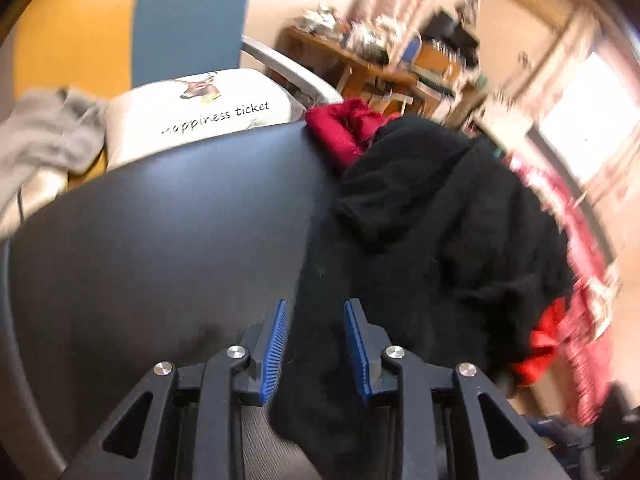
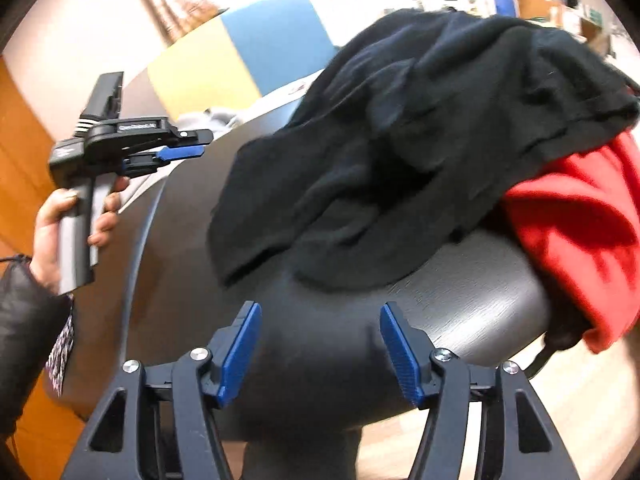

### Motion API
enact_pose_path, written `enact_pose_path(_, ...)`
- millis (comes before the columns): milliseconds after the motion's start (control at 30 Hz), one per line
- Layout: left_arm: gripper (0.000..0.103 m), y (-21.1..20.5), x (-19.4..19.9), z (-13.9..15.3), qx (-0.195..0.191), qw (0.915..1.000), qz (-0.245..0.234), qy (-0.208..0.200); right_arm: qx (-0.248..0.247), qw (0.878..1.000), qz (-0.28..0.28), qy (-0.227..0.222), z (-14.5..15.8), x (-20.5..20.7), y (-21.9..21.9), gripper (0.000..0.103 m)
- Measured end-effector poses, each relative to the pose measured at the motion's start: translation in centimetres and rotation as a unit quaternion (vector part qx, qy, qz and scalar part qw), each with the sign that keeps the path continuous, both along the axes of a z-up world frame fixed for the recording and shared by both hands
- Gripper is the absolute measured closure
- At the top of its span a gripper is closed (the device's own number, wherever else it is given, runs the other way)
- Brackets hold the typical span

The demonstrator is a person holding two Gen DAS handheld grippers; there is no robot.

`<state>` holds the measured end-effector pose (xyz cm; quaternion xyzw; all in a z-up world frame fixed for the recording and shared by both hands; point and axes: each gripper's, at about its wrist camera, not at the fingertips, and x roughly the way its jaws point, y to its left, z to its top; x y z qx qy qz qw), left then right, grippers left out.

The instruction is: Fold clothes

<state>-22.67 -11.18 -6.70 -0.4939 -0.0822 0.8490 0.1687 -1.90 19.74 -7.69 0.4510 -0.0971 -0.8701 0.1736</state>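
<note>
A crumpled black garment (image 1: 432, 232) lies on a dark round table (image 1: 168, 232), with a red garment (image 1: 344, 128) under and behind it. My left gripper (image 1: 316, 312) is open, its blue pads either side of the black cloth's near edge, not closed on it. In the right wrist view the black garment (image 2: 400, 136) is heaped on the table (image 2: 460, 300) over the red garment (image 2: 580, 232). My right gripper (image 2: 320, 320) is open and empty, just short of the heap. The left gripper (image 2: 180, 152) shows at left, held in a hand.
A white cushion (image 1: 200, 116) printed "happiness ticket" and a grey garment (image 1: 44, 132) lie beyond the table's far edge. A cluttered wooden shelf (image 1: 380, 64) stands behind. A yellow and blue panel (image 2: 240, 52) is at the back. The table edge (image 2: 532, 320) curves close on the right.
</note>
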Motion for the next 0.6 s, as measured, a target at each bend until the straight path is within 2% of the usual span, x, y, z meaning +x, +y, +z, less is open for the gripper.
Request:
enact_pose_path(67, 0.072, 0.5, -2.7, -1.2, 0.008, 0.9998, -0.014, -0.015, 0.009, 1.0, -0.014, 0.024, 0.9, -0.8, 0.7, 0.04)
enact_pose_path(133, 0.071, 0.6, -5.1, -2.6, 0.048, 0.9977, -0.028, -0.038, 0.012, 0.999, -0.023, 0.041, 1.6, -1.7, 1.1, 0.038)
enact_pose_path(167, 0.067, 1.0, -5.9, -3.0, 0.052, 0.9971, -0.038, -0.042, 0.008, 0.999, -0.025, 0.048, 1.9, -2.5, 1.3, 0.036)
enact_pose_path(233, 0.066, 1.7, -7.5, -4.0, 0.06, 0.9953, -0.056, -0.051, 0.004, 0.998, -0.028, 0.054, 2.0, -3.8, 1.6, 0.026)
enact_pose_path(267, 0.066, 2.0, -8.2, -4.4, 0.062, 0.9945, -0.065, -0.054, 0.005, 0.998, -0.029, 0.056, 2.0, -4.5, 1.7, 0.026)
enact_pose_path(367, 0.066, 3.1, -9.1, -5.4, 0.036, 0.995, -0.081, -0.046, 0.008, 0.998, -0.031, 0.054, 1.4, -6.9, 1.2, 0.026)
enact_pose_path(533, 0.066, 5.5, -7.9, -6.7, 0.016, 0.9924, -0.119, -0.026, 0.014, 0.999, -0.015, 0.028, 0.0, -7.5, -1.2, 0.025)
enact_pose_path(567, 0.068, 6.1, -7.2, -6.6, -0.004, 0.9926, -0.12, -0.015, 0.021, 0.999, -0.012, 0.023, -0.7, -7.4, -1.5, 0.025)
enact_pose_path(600, 0.082, 6.8, -6.6, -6.6, -0.03, 0.992, -0.122, -0.007, 0.025, 0.999, -0.009, 0.018, -1.2, -7.4, -1.8, 0.025)
